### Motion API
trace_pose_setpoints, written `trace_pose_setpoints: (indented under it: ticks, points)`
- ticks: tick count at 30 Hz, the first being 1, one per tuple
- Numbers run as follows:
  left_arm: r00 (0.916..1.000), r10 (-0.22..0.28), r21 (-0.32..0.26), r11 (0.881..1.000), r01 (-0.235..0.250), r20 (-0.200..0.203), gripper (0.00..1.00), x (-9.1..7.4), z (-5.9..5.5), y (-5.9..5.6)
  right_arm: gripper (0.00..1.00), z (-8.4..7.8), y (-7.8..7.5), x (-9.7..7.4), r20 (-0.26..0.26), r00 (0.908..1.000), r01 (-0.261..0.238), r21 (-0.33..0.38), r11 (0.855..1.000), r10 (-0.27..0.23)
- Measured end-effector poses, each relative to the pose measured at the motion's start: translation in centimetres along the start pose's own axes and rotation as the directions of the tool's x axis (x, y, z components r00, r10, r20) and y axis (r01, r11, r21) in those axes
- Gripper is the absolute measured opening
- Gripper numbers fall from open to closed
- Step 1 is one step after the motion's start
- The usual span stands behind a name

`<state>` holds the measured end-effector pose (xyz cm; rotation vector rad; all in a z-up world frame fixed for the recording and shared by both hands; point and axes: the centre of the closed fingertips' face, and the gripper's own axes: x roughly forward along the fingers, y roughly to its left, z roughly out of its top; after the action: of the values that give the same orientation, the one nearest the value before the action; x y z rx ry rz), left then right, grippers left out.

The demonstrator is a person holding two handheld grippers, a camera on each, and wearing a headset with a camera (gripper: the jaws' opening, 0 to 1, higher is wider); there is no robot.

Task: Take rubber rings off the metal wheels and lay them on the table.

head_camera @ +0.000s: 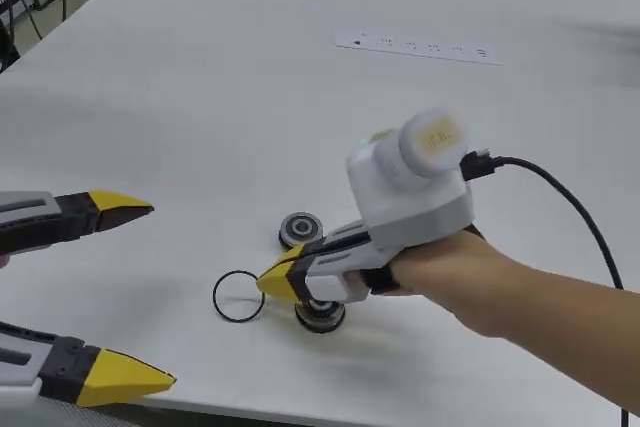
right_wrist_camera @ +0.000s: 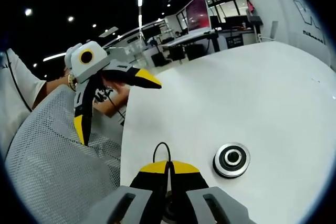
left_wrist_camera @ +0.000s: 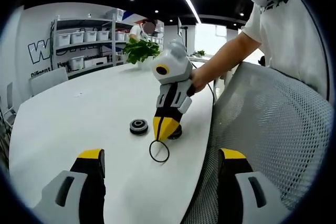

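Rubber ring (head_camera: 214,296) lies flat on the table (head_camera: 300,97), its edge at the tips of the right gripper (head_camera: 268,283), whose fingers are pressed together. One metal wheel (head_camera: 320,316) sits under those fingers, and a second wheel (head_camera: 300,230) just beyond them. The left gripper (head_camera: 150,294) is spread wide, short of the ring.

Left gripper view: the ring (left_wrist_camera: 150,152) lies ahead, between its fingers.

Right gripper view: the ring (right_wrist_camera: 162,143) meets the closed tips; I cannot tell whether it is pinched.

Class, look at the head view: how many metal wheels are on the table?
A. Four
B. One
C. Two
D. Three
C: a free wheel stands alone on the table, and a second wheel sits partly under the right gripper.
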<state>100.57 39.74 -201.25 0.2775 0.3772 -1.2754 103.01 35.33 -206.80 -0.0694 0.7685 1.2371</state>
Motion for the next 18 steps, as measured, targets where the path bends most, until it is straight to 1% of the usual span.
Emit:
trace_pose_setpoints:
  ticks: [2, 4, 5, 7, 8, 9, 11, 14, 16, 18]
  points:
    - [1.0000, 0.002, 0.001, 1.000, -0.002, -0.001, 0.87, 0.0, 0.0, 0.0, 0.00, -0.3, -0.1, 0.1, -0.012, 0.9999, 0.008, -0.005, 1.000, -0.008]
    - [1.0000, 0.002, 0.002, 1.000, -0.002, -0.004, 0.87, 0.0, 0.0, 0.0, 0.04, -0.4, -0.5, 0.1, -0.018, 0.9994, 0.029, -0.010, 1.000, -0.029]
    - [1.0000, 0.001, 0.002, 1.000, -0.001, -0.005, 0.87, 0.0, 0.0, 0.0, 0.06, -0.4, -0.5, 0.1, -0.016, 0.9994, 0.031, -0.011, 0.999, -0.031]
    - [1.0000, -0.002, 0.007, 1.000, 0.002, -0.008, 0.87, 0.0, 0.0, -0.1, 0.06, -0.3, -0.7, -0.1, -0.008, 0.9993, 0.037, -0.010, 0.999, -0.037]
    - [0.9999, -0.006, 0.009, 1.000, 0.006, -0.008, 0.86, 0.2, 0.0, -0.1, 0.06, -0.1, -0.8, -0.8, 0.000, 0.9990, 0.045, -0.010, 0.999, -0.045]
    - [1.0000, -0.007, 0.012, 1.000, 0.007, -0.005, 0.86, 0.3, 0.1, 0.0, 0.08, -0.1, -0.8, -1.1, 0.006, 0.9989, 0.046, -0.007, 0.999, -0.046]
    - [0.9999, -0.012, 0.013, 1.000, 0.012, -0.002, 0.86, 0.4, 0.3, -0.1, 0.09, 0.0, -0.8, -1.6, 0.016, 0.9986, 0.050, -0.002, 0.999, -0.050]
    - [1.0000, -0.008, 0.037, 0.999, 0.008, -0.003, 0.80, 0.7, 0.7, 0.1, 0.10, 0.1, -0.6, -2.5, 0.032, 0.9979, 0.057, -0.036, 0.998, -0.056]
    - [0.9999, -0.010, 0.038, 0.999, 0.010, 0.004, 0.77, 0.9, 1.1, 0.3, 0.12, 0.0, -0.4, -3.2, 0.038, 0.9976, 0.060, -0.059, 0.996, -0.058]
    - [0.9998, -0.011, 0.054, 0.998, 0.010, 0.014, 0.75, 1.1, 1.7, 0.4, 0.12, 0.0, -0.3, -3.9, 0.052, 0.9968, 0.063, -0.070, 0.996, -0.060]
